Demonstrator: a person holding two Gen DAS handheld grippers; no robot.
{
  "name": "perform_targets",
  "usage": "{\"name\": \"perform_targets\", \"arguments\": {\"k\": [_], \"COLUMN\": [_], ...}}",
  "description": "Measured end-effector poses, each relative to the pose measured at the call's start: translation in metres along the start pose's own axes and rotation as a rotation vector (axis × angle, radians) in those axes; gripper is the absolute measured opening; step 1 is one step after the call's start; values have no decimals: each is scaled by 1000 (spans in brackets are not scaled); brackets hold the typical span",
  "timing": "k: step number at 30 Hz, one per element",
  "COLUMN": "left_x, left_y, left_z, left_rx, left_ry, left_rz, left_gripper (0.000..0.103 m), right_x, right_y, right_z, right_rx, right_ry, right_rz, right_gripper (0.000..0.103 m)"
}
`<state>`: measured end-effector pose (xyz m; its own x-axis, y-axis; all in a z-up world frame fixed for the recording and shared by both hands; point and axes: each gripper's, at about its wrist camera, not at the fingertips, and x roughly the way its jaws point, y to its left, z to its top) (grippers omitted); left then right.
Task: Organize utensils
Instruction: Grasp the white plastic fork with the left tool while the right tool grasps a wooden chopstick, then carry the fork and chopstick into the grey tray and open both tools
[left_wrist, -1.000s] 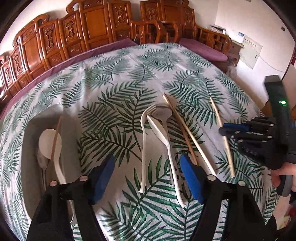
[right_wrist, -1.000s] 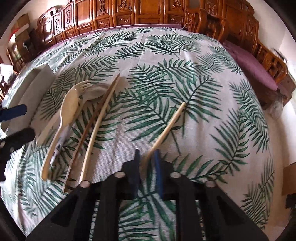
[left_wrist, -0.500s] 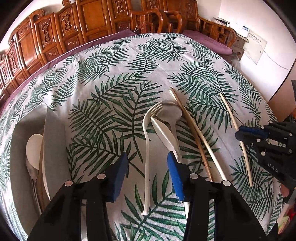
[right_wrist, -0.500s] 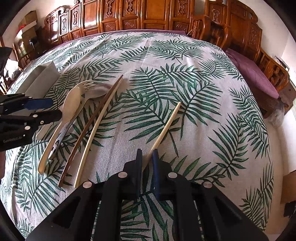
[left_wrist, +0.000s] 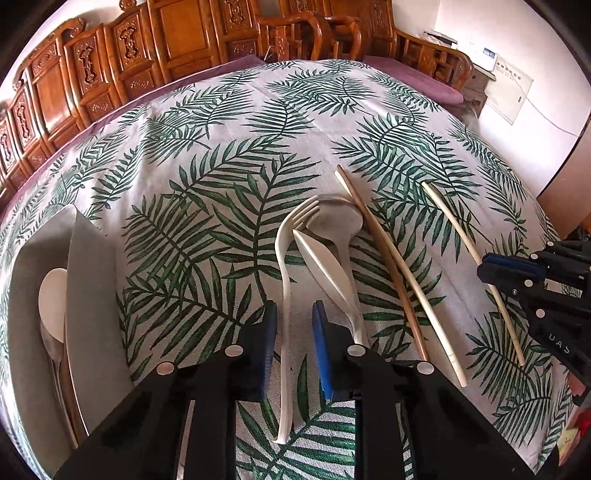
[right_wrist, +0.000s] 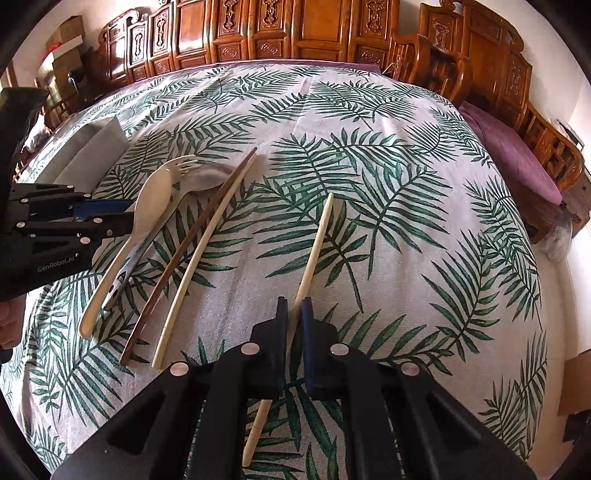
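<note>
My left gripper (left_wrist: 293, 325) straddles the handle of a cream plastic fork (left_wrist: 284, 295) lying on the leaf-print tablecloth; its jaws are narrowly apart and not touching the fork. Beside the fork lie a cream knife (left_wrist: 325, 262) and a metal spoon (left_wrist: 341, 225). A brown and a pale chopstick (left_wrist: 391, 258) lie to the right. My right gripper (right_wrist: 293, 314) is shut on a single pale chopstick (right_wrist: 314, 251), also seen in the left wrist view (left_wrist: 465, 240). A grey tray (left_wrist: 88, 295) at the left holds a white spoon (left_wrist: 51, 295).
Carved wooden chairs (left_wrist: 177, 40) ring the far side of the table. The grey tray shows at the far left in the right wrist view (right_wrist: 88, 147). The table's edge drops off at the right, by a purple cushion (right_wrist: 509, 155).
My left gripper has moved forward over the fork and its jaws have narrowed around the handle. My right gripper stays shut on the single chopstick.
</note>
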<state>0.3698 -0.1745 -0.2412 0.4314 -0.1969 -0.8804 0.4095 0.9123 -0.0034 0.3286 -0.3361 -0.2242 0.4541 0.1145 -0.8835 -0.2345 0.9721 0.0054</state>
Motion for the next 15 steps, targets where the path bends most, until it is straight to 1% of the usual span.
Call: {"name": "perform_targets", "arguments": {"k": [2, 7, 15], "left_x": [0, -10, -51], "left_y": [2, 4, 10], "left_z": [0, -5, -9], "left_rx": [-4, -5, -15], "left_ry": [-1, -24, -104], "left_rz": [1, 5, -10], "left_gripper": [3, 3, 3], "right_x": [0, -1, -8], "right_y": [1, 0, -4], "right_z": [0, -1, -2], "right_rx": [-3, -3, 17], "right_ry": [0, 2, -2], "right_rz": [-3, -7, -13], "right_gripper": [8, 6, 6]}}
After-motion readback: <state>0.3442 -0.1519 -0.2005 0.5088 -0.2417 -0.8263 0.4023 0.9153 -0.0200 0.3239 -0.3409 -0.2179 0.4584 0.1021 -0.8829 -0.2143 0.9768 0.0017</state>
